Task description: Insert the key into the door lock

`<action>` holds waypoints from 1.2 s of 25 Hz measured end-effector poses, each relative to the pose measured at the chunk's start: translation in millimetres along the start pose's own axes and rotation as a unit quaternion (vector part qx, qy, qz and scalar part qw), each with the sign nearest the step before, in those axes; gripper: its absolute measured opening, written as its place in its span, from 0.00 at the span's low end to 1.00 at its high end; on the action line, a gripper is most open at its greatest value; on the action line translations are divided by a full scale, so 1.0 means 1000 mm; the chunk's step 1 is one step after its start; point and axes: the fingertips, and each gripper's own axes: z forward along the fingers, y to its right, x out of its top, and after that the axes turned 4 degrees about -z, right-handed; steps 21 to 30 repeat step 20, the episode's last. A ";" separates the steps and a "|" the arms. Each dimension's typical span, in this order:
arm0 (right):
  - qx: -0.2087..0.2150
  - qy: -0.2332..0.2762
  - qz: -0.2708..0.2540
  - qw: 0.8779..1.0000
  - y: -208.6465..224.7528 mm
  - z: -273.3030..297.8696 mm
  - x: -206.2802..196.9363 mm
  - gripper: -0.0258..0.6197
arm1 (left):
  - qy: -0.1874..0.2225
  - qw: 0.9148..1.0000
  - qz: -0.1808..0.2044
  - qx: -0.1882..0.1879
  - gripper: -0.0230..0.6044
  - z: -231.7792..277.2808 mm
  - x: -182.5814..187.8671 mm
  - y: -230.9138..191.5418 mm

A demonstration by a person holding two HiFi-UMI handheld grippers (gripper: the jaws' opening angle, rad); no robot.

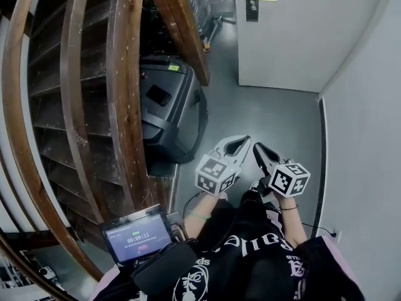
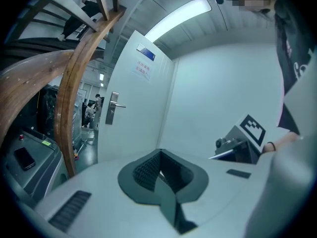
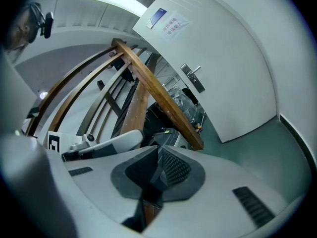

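A white door [image 1: 301, 30] with a metal handle and lock plate [image 1: 252, 0] stands shut at the far end of the grey floor. The left gripper view shows the same door [image 2: 133, 123] and handle [image 2: 114, 106] well ahead, as does the right gripper view, with its handle [image 3: 192, 76]. My left gripper [image 1: 245, 139] and right gripper [image 1: 257, 148] are held close together low in front of the person, far from the door. Both sets of jaws are shut. A thin pale sliver shows between the left pads [image 2: 148, 170]; I cannot tell what it is. No key is clearly visible.
A curved wooden staircase [image 1: 125, 93] fills the left side. Under it sits a black machine [image 1: 169, 105]. A grey wall [image 1: 369, 137] bounds the right. A small screen device [image 1: 138, 236] hangs at the person's waist.
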 end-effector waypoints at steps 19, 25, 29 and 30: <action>-0.047 0.029 -0.003 0.998 -0.026 -0.003 -0.013 0.09 | 0.012 0.999 -0.011 -0.036 0.04 -0.028 -0.001 -0.016; -0.047 0.028 -0.002 0.998 -0.024 -0.004 -0.013 0.09 | 0.011 0.999 -0.012 -0.035 0.04 -0.027 -0.001 -0.015; -0.047 0.028 -0.002 0.998 -0.024 -0.004 -0.013 0.09 | 0.011 0.999 -0.012 -0.035 0.04 -0.027 -0.001 -0.015; -0.047 0.028 -0.002 0.998 -0.024 -0.004 -0.013 0.09 | 0.011 0.999 -0.012 -0.035 0.04 -0.027 -0.001 -0.015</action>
